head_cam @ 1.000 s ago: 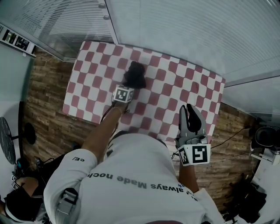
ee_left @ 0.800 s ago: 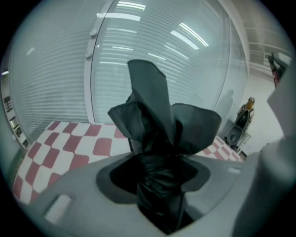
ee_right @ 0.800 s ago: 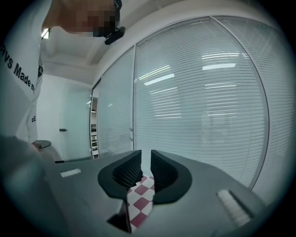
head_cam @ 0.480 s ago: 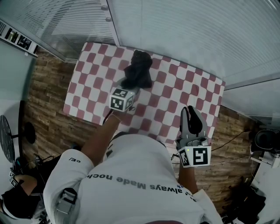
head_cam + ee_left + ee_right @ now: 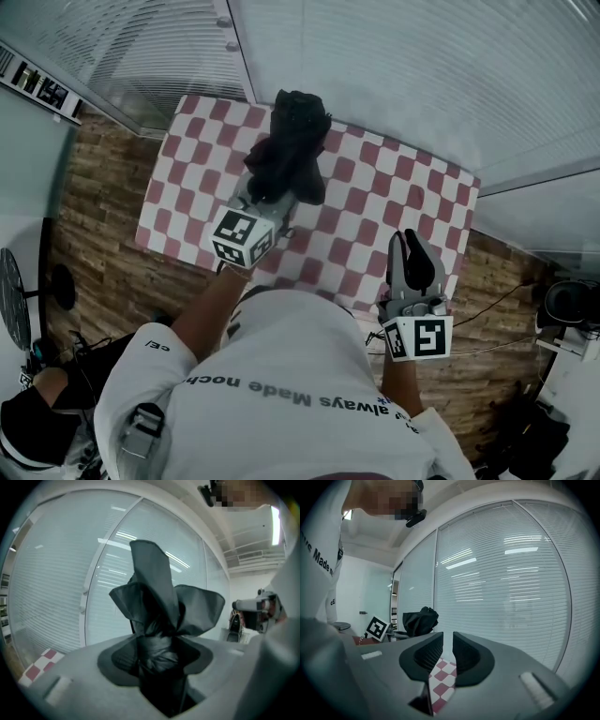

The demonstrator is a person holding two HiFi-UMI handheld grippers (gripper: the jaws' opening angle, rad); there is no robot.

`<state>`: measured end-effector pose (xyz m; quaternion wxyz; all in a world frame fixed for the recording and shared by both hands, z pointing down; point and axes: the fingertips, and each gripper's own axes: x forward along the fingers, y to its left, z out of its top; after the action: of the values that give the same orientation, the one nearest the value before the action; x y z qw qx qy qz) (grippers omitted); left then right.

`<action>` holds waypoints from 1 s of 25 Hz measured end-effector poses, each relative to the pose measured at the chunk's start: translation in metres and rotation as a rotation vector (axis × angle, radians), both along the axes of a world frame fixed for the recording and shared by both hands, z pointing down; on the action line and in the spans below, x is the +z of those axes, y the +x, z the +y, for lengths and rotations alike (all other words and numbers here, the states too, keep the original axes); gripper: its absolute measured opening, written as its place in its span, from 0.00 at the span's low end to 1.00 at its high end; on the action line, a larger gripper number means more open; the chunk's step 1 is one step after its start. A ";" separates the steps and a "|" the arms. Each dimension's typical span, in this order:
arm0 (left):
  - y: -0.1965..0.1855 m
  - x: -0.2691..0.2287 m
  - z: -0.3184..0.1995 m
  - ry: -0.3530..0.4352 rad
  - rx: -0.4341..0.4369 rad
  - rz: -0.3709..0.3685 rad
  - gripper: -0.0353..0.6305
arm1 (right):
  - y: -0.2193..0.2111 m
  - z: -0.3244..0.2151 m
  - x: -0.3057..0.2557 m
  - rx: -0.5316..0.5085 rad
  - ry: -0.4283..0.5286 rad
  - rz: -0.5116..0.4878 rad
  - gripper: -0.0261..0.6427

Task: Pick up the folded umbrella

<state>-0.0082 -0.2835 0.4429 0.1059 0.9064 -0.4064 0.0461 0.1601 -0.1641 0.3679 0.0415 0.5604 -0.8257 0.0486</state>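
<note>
- The left gripper [image 5: 267,192] has its jaws clamped on the folded umbrella [image 5: 292,141], biting the near end of the black bundle.
- The umbrella hangs over the far-left part of the checked table [image 5: 375,202]. Its far tip reaches roughly to the table's far edge by the glass wall [image 5: 394,66].
- Here is the relation that matters: the long axis runs near to far, straight on from the fingers. Nearly all the bundle lies ahead of the grip, so I judge the load will want to droop at the far end.
- The right gripper [image 5: 410,242] sits at the near right edge of the table, well apart from the umbrella. Its jaws are drawn together on nothing, so the left hand alone is on the job.
- The left gripper view shows what the head view cannot. The pads [image 5: 119,656] pinch the crumpled fabric at the waist of the umbrella [image 5: 157,616], and loose folds flare out above them. Only blinds show behind, with a scrap of checked cloth [image 5: 40,665] low at the left, so it looks clear of the table.
- The right gripper view looks through the slim slit of the right gripper [image 5: 447,656] to bare cloth. The umbrella [image 5: 420,620] is off to its left, beside the left gripper's marker cube [image 5: 377,628].
</note>
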 end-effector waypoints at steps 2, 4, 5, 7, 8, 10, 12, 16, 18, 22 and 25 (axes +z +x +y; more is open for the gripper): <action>-0.002 -0.017 0.007 0.039 0.000 0.013 0.38 | 0.001 0.000 -0.002 0.002 0.004 -0.002 0.14; -0.003 -0.031 0.014 0.075 0.001 0.016 0.39 | 0.001 0.000 -0.004 0.004 0.009 -0.001 0.13; -0.003 -0.037 0.017 0.096 0.002 0.014 0.39 | 0.001 0.000 -0.004 0.005 0.012 -0.001 0.13; -0.004 -0.048 0.025 0.140 0.004 0.013 0.39 | 0.001 -0.001 -0.006 0.007 0.017 -0.005 0.13; -0.005 -0.054 0.029 0.160 0.004 0.019 0.39 | 0.001 -0.001 -0.007 0.007 0.019 -0.007 0.13; -0.007 -0.066 0.037 0.187 0.001 0.050 0.39 | 0.001 -0.002 -0.009 0.006 0.024 -0.010 0.13; -0.009 -0.078 0.044 0.204 -0.002 0.084 0.39 | 0.001 -0.002 -0.011 0.004 0.029 -0.011 0.13; -0.016 -0.098 0.056 0.255 0.001 0.107 0.39 | -0.002 -0.002 -0.016 -0.004 0.040 -0.006 0.13; -0.019 -0.107 0.062 0.282 0.004 0.114 0.39 | -0.003 -0.002 -0.018 -0.005 0.043 -0.004 0.13; -0.022 -0.123 0.075 0.337 0.004 0.134 0.39 | -0.002 -0.002 -0.022 -0.003 0.049 0.000 0.13; -0.022 -0.129 0.079 0.360 0.010 0.139 0.39 | -0.003 -0.003 -0.023 -0.004 0.053 0.001 0.13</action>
<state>-0.0305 -0.2045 0.3137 -0.0305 0.9137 -0.3952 -0.0894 0.1575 -0.1671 0.3450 0.0273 0.5595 -0.8279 0.0261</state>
